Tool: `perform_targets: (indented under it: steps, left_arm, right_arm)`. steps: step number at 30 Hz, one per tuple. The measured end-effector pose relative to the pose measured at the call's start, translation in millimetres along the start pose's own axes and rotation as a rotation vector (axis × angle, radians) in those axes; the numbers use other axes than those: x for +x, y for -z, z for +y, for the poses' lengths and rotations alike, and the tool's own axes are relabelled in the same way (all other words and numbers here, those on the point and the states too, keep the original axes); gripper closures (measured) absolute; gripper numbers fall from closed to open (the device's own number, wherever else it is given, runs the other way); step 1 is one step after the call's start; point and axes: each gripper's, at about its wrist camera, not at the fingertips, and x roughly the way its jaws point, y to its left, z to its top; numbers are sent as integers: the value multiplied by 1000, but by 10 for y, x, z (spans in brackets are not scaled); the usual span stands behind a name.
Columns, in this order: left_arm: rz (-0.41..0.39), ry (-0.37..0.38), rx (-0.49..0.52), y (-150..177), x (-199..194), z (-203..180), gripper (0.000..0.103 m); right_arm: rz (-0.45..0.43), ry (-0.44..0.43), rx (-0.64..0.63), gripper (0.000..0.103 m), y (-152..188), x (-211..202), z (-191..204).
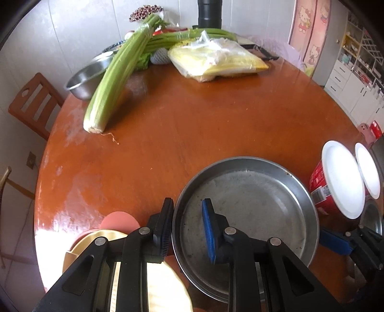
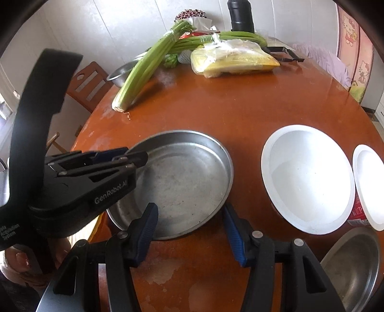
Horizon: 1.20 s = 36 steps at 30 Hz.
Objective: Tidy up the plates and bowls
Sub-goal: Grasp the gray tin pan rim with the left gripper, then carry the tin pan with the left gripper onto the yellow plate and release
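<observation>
A round steel pan [image 1: 252,204] sits near the front edge of the brown table [image 1: 192,124]. My left gripper [image 1: 187,201] is shut on its left rim, the black finger outside and the blue pad inside. The right wrist view shows the same grip [image 2: 138,156] on the pan [image 2: 187,172]. My right gripper [image 2: 190,207] is at the pan's near right rim with its fingers well apart, one tip over the inside and one outside. A white plate [image 2: 307,177] rests on a red tub beside a smaller white plate [image 2: 369,187].
A steel bowl [image 2: 352,264] lies at the near right. At the far side are celery [image 1: 112,79] across another steel bowl [image 1: 81,84], a yellow bag [image 1: 216,60] and a black cylinder [image 1: 208,12]. A wooden chair [image 1: 31,103] stands left of the table.
</observation>
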Motion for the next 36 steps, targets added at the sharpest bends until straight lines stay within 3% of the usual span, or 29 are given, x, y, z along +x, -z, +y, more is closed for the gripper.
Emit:
perform_targets:
  steps: [6,15,24,36]
  left_arm:
    - [-39,-11,-15,12,-237,83,78]
    - [-106,-62,-91,231,-688,405,78]
    - [-114,-101,-188,633,-850,828,77]
    - [-75,-115,-275,949,-712,1082,76]
  right_arm:
    - [-33,-32,-6,48,2,-176,51]
    - [-104,-70,-118,47,-22,-465,435]
    - [-61,-113,-242,47,107,-348,898]
    - [9,-114,-348,47,254,-79,1230]
